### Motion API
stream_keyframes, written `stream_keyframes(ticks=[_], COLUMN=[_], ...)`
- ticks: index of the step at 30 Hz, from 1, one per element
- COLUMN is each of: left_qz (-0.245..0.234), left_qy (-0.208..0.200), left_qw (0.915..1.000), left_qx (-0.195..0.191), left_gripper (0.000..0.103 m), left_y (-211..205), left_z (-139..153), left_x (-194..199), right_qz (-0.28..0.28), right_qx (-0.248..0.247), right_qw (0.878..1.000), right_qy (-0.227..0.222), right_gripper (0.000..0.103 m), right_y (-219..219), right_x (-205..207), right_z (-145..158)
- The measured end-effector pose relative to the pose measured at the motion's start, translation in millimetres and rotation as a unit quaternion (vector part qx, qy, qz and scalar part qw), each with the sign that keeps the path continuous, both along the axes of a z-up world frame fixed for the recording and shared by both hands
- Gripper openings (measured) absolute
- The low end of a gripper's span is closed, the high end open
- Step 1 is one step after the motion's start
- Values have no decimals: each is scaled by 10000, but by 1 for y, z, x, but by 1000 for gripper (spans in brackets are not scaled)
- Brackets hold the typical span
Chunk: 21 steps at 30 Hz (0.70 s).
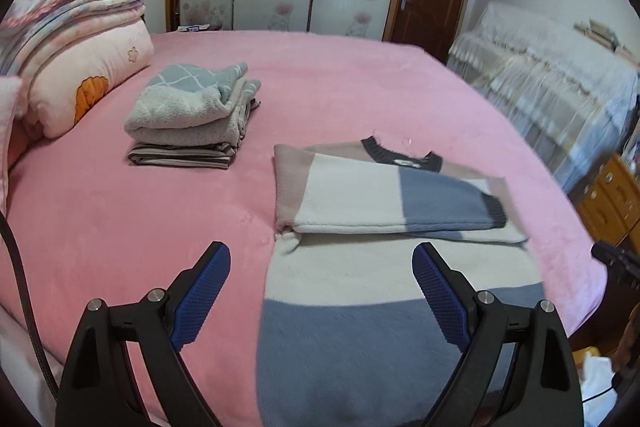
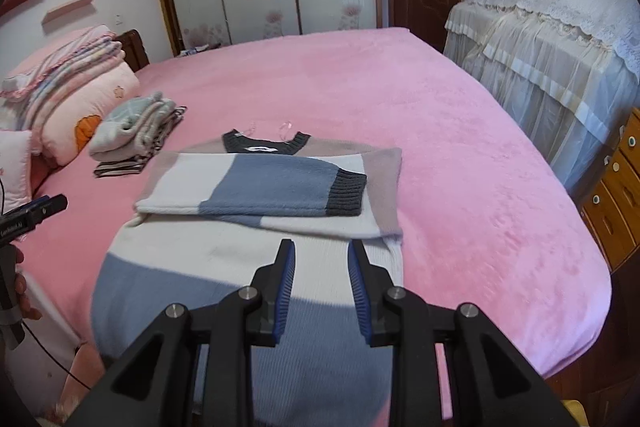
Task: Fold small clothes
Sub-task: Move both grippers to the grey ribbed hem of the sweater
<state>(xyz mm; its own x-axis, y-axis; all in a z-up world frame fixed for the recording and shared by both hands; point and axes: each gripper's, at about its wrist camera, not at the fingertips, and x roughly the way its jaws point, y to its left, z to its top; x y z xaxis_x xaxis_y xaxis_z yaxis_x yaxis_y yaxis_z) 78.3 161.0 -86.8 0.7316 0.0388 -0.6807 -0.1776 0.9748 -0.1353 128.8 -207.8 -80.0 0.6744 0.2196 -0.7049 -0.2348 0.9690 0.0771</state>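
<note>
Now both my claws hang over the half-folded sweater, holding nothing.

My left claw stands wide, its blue pads apart in the air with only cloth far beneath them; my right claw is parted just a little, and nothing sits between its pads either. The sweater lies on the pink bed straight ahead of and below both claws, its collar at the far end, both sleeves laid across the chest so the body makes a neat strip, the blue hem nearest me. I judge the hem is next, to be brought up toward the collar. Ahead and to the left of my left claw waits a pile of folded clothes, where this one probably belongs.
</note>
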Motion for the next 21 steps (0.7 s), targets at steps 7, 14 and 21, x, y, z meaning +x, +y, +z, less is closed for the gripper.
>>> stream_keyframes(ticks=[7,14,21], left_qz=[-117,-243,-25], left_qy=[-176,-62,346], left_qw=[9982,9964,9979], left_qx=[556,809,541], left_gripper=[92,92,92], left_y=[-18,-24,-18], left_z=[-2,-23,-55], left_x=[-59,-98,-102], right_qz=[326,563,555], right_qx=[62,-320,-269], right_qw=[9994,9979,9976], right_qy=[10,0,324], right_gripper=[29,30,30], right_y=[-4,4,6], right_x=[-45,-78,-87], right_z=[7,-13,-44])
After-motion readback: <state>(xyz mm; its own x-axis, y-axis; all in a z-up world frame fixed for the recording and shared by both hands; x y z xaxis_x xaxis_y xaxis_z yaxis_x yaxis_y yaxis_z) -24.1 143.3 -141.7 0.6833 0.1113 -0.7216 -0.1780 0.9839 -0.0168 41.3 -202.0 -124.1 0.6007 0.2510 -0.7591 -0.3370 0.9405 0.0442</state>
